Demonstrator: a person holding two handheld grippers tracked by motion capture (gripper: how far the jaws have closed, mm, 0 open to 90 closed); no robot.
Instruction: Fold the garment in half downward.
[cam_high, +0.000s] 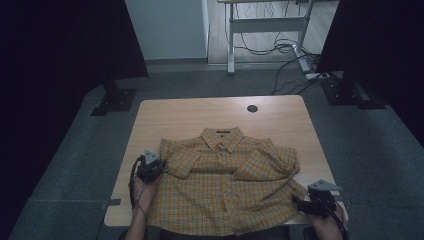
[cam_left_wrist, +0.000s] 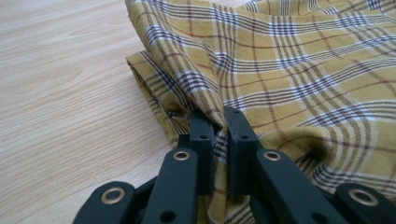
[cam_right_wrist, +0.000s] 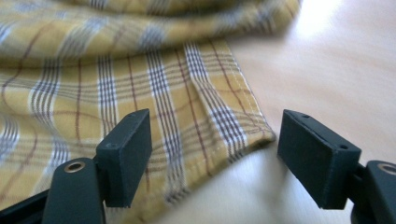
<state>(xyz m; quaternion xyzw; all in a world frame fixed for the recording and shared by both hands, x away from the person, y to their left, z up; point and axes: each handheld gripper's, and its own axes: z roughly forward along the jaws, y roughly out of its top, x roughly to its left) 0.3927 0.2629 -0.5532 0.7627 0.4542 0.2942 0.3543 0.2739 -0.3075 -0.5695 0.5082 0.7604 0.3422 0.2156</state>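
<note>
The left gripper (cam_left_wrist: 218, 135) is clenched on a fold of the shirt (cam_high: 225, 190); the right gripper (cam_right_wrist: 212, 154) is released around its near right corner. Pulling left alone could drag that corner clear of the right gripper, bunching the cloth.

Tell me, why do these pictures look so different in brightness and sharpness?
High view: dim, dark at the edges, shirt small but fairly sharp. Left gripper view: evenly lit, crisp plaid. Right gripper view: blurry, with glare washing out the table at upper right.

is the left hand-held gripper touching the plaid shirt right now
Touching. The left gripper view shows the left hand-held gripper with its jaws closed on a pinched fold of the plaid shirt.
</note>
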